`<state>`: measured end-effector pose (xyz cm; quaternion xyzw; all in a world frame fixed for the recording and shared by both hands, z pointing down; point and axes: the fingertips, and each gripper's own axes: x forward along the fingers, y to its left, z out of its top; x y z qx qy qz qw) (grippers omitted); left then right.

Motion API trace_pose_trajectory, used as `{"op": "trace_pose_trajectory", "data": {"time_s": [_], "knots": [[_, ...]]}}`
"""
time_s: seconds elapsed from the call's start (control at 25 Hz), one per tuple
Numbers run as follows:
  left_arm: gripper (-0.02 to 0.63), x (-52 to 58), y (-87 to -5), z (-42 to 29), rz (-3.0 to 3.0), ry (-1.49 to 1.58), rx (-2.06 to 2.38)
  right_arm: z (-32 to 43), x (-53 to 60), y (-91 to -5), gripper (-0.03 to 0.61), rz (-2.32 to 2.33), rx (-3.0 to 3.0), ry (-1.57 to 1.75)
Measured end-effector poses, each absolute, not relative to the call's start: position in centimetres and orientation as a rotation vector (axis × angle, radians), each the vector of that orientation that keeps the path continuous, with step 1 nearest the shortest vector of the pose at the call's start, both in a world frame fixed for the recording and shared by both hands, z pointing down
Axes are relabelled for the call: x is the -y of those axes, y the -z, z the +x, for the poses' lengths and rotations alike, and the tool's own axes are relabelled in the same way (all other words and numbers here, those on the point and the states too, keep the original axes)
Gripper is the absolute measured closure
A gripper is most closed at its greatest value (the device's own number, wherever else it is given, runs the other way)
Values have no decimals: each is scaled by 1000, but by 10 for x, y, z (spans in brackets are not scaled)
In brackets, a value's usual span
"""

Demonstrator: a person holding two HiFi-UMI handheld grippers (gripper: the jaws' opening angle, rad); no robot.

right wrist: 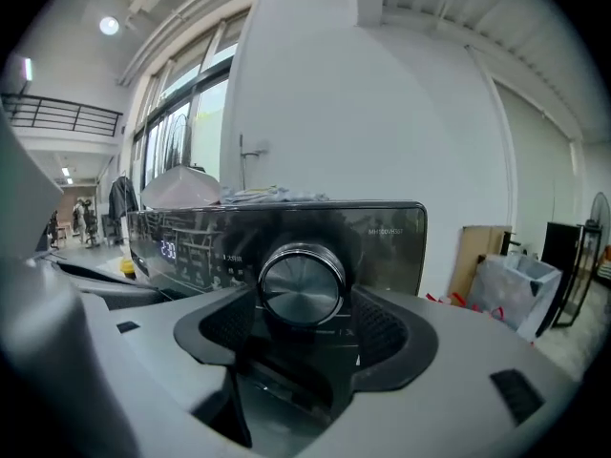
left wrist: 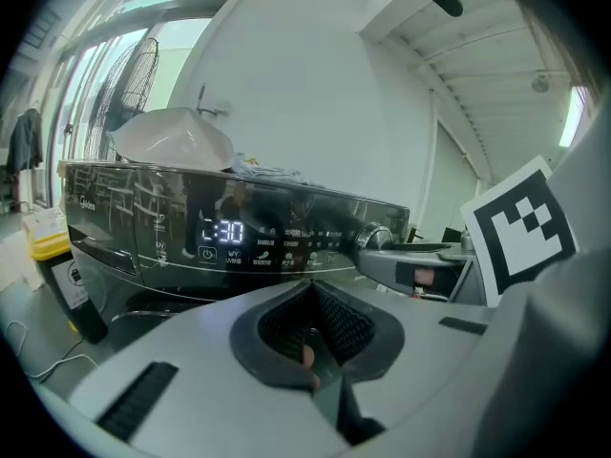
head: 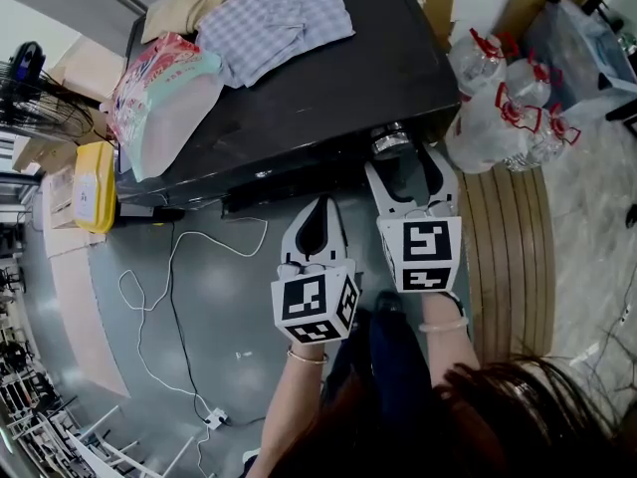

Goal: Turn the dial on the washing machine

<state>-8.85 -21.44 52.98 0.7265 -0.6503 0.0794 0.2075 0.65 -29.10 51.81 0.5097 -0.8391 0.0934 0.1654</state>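
The right hand-held gripper (head: pixel 406 162), jaws spread wide, is straddling the round brushed-metal dial (right wrist: pixel 302 284) at the right end of the black washing machine (head: pixel 328 98) front, not pinching it. The left hand-held gripper (head: pixel 318 219), closed and empty, is hanging back. The dial is rigid and probably slick, so it is calling for a firm pinch on its rim.

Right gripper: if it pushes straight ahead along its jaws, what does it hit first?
The dial on the washing machine panel. It sits centred between the open jaws of the right gripper, apparently not yet gripped; depth is unclear.
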Motion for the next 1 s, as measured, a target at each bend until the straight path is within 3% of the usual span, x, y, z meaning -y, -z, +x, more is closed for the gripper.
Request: {"op": "trace_pose_trajectory", "data": {"time_s": [0.28,0.6,1.0], "knots": [[597,213,-531,-89,2023,-226,1810,9,290,-524,287,1473,2386,-308],[597,210,-533,-91,2015,-221,1810,10,291,-525,287,1539,2530,-762],[597,209,-534,-89,2019,-227,1805,9,289,-524,261,1474,2418,-352]]}}
